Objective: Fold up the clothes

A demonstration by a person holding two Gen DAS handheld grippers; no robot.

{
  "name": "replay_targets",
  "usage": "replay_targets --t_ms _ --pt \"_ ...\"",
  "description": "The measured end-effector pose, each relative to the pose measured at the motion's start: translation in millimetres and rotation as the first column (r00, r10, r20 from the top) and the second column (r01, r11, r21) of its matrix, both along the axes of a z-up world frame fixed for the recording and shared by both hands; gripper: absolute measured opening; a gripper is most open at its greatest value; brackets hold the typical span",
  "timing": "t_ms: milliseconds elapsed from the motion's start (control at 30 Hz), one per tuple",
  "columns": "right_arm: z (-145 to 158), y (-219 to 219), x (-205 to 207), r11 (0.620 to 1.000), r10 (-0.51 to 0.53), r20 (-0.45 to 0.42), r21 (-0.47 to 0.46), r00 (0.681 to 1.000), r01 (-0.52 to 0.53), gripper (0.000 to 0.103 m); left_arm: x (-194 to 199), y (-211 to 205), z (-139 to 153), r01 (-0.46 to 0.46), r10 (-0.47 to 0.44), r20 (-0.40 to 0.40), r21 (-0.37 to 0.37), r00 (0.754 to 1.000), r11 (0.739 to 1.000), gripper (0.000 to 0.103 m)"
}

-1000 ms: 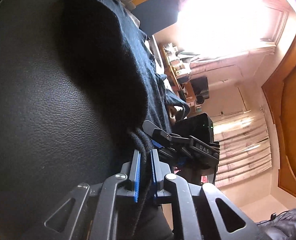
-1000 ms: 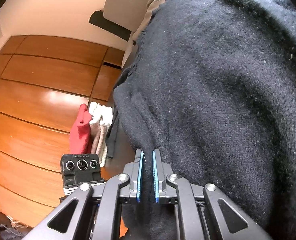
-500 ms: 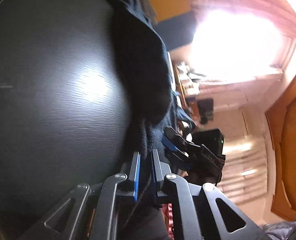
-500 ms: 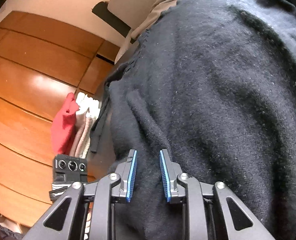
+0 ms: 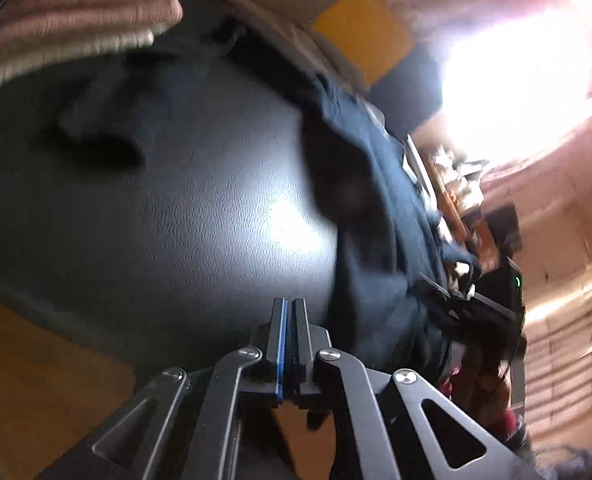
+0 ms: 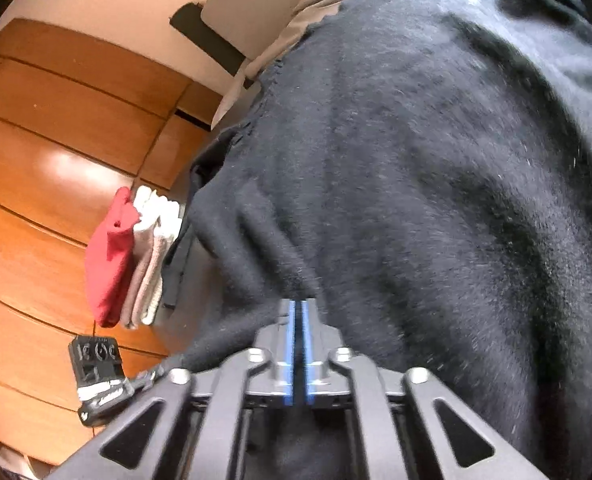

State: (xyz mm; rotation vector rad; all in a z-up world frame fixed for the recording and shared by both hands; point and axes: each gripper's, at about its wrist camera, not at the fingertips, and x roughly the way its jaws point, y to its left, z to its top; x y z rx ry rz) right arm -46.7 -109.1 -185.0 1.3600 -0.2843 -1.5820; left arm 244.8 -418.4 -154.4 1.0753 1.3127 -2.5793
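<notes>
Left wrist view: the left claw [image 5: 290, 312] is pointing down across the black table [image 5: 184, 216]. Its pads are pressing together, and no cloth is showing between the tips. The dark sweater [image 5: 379, 240] is lying on the table just to the right of the claw, heaped along that side. A folded stack [image 5: 76, 28] of pink and white pieces is sitting at the far edge, well apart from the claw.

Right wrist view: the right claw [image 6: 299, 304] is pointing into the sweater, which is filling most of this view. The jaws are opening, though only a narrow slit is showing between the pads. A raised ridge [image 6: 264, 240] of knit is running up to the fingertips. Whether any of it is lying inside the slit cannot be told.

Handling, as judged: the sweater is looking soft, fuzzy and limp, of moderate weight. It is likely sagging wherever it is unsupported and dragging on the grained table rather than sliding. No breakage risk is apparent, but loose knit may be snagging on the ribbed pads. Take hold at a hem, corner or doubled ridge, one claw to each side, pinching both layers.
</notes>
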Motion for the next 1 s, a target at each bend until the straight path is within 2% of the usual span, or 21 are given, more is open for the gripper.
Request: replay_targets --t_ms 33,67,100,167,233,333,400,467,533,633,733,767,833,867,900,1000 --pt "10.4 2.6 1.2 1.0 0.008 -0.04 -0.004 0.999 -0.008 0.04 -8.8 4.9 7.6 0.027 -0.027 -0.012 -0.034 1.0 0.999 0.008" --pt "23.3 5.4 2.7 1.0 0.007 -0.098 -0.004 0.995 -0.008 0.061 -18.5 10.7 15.2 0.056 -0.058 -0.02 -0.073 0.998 0.996 0.009" --pt "35.0 9.3 2.6 1.0 -0.002 -0.159 0.007 0.987 0.003 0.067 -28.3 16.5 22.8 0.086 -0.089 -0.027 -0.112 0.996 0.99 0.009" --pt "56.1 17.2 1.5 0.999 -0.019 -0.271 0.03 0.962 0.028 0.067 -55.0 37.4 23.5 0.176 -0.179 0.0 -0.172 0.984 0.969 0.01" --pt "64.8 25.6 -3.8 0.995 -0.036 -0.348 0.074 0.937 0.066 0.067 -81.3 62.0 19.5 0.267 -0.262 0.05 -0.224 0.964 0.937 0.011" --pt "58.7 34.2 -13.9 0.984 -0.049 -0.381 0.143 0.923 0.111 0.067 -94.6 75.7 3.2 0.319 -0.277 0.174 -0.307 0.945 0.896 0.009" --pt "46.2 39.3 -19.8 0.968 -0.059 -0.389 0.202 0.919 0.148 0.067 -86.0 73.7 2.3 0.295 -0.254 0.162 -0.327 0.954 0.898 0.009" --pt "31.8 42.0 -22.2 0.945 -0.052 -0.406 0.275 0.912 0.176 0.068 -72.3 67.1 0.6 0.277 -0.225 0.183 -0.347 0.957 0.896 0.009" --pt "26.3 43.2 -17.5 0.944 -0.046 -0.437 0.276 0.898 0.182 0.07 -57.9 56.8 -2.8 0.256 -0.196 0.197 -0.356 0.961 0.899 0.003" --pt "22.8 35.5 -7.1 0.944 -0.006 -0.472 0.288 0.882 0.161 0.097 -42.8 41.6 -7.2 0.225 -0.163 0.206 -0.324 0.965 0.919 0.002" --pt "15.0 17.8 13.0 0.909 0.128 -0.567 0.396 0.814 0.133 0.1 -46.8 53.6 -3.5 0.244 -0.151 0.251 -0.396 0.956 0.885 0.002" --pt "14.9 17.9 17.2 0.907 0.144 -0.571 0.403 0.808 0.122 0.102 -47.6 58.4 -3.0 0.253 -0.147 0.267 -0.42 0.952 0.871 0.002" --pt "16.1 23.3 20.4 0.912 0.15 -0.557 0.397 0.817 0.103 0.103 -46.9 57.5 4.9 0.253 -0.142 0.281 -0.412 0.949 0.876 0.002" --pt "16.0 25.5 22.7 0.911 0.166 -0.562 0.402 0.81 0.092 0.103 -46.6 56.4 10.5 0.25 -0.139 0.284 -0.404 0.949 0.88 0.003" --pt "16.4 27.5 23.5 0.911 0.177 -0.562 0.404 0.808 0.081 0.103 -47.8 56.1 19.1 0.247 -0.148 0.258 -0.409 0.955 0.878 0.004" --pt "20.9 32.9 16.2 0.918 0.18 -0.53 0.392 0.829 0.051 0.102 -61.9 55.0 44.5 0.227 -0.168 0.171 -0.438 0.971 0.87 0.014"
